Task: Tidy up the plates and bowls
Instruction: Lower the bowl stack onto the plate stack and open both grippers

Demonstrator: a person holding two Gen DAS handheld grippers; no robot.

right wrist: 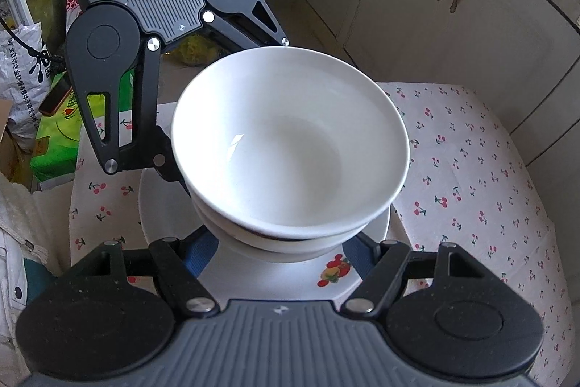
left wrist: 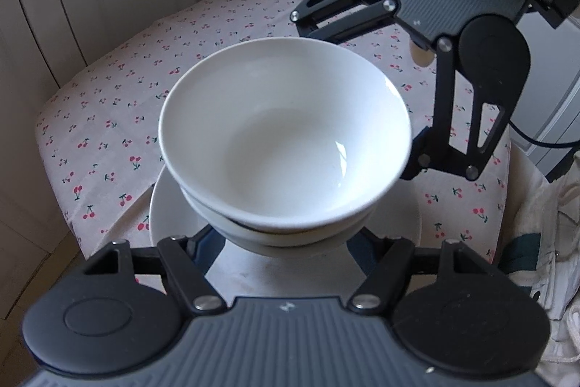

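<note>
Presently two white bowls are nested, the upper bowl (left wrist: 286, 133) seated in the lower bowl (left wrist: 290, 236), and the pair stands on a white plate (left wrist: 170, 216) on the cherry-print table (left wrist: 108, 118). A fruit decal (right wrist: 333, 272) is seen on the plate's near side. Stacking on the plate is judged to gather the crockery into one pile.

The left gripper (left wrist: 286, 242) is set low against the stack, its fingers spread wide to either side of the lower bowl; whether they touch it cannot be told. The right gripper (right wrist: 286, 242) is posed alike from the opposite side, fingers (right wrist: 203, 252) apart around the same bowl. Both are angled downward, facing each other across the stack.
</note>
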